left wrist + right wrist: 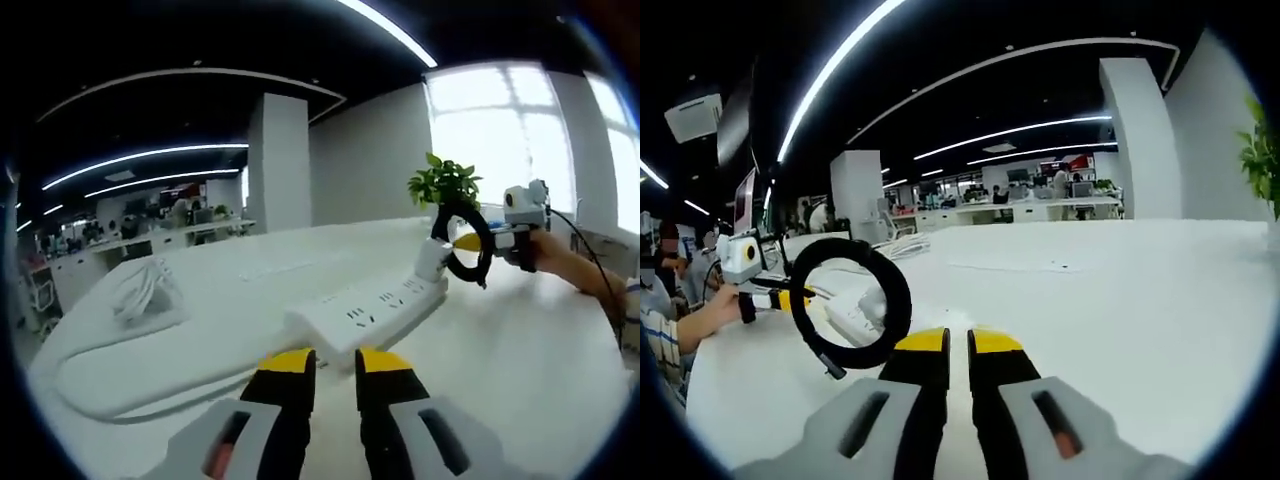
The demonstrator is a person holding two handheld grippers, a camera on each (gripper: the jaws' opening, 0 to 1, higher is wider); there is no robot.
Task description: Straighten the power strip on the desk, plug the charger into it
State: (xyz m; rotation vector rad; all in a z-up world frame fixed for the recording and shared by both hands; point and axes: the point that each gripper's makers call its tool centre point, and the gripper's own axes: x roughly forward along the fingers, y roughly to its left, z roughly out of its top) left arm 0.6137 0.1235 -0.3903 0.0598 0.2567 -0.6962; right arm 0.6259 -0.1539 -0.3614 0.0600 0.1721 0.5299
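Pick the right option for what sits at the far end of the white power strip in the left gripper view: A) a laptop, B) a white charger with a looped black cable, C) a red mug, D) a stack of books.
B: the white charger stands at the far end of the power strip, with its black cable coiled in a loop beside it.

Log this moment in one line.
white multi-socket power strip: flat on white desk | left tool: open, empty, near strip | right tool: at white charger and black coiled cable, strip's far end; grip unclear
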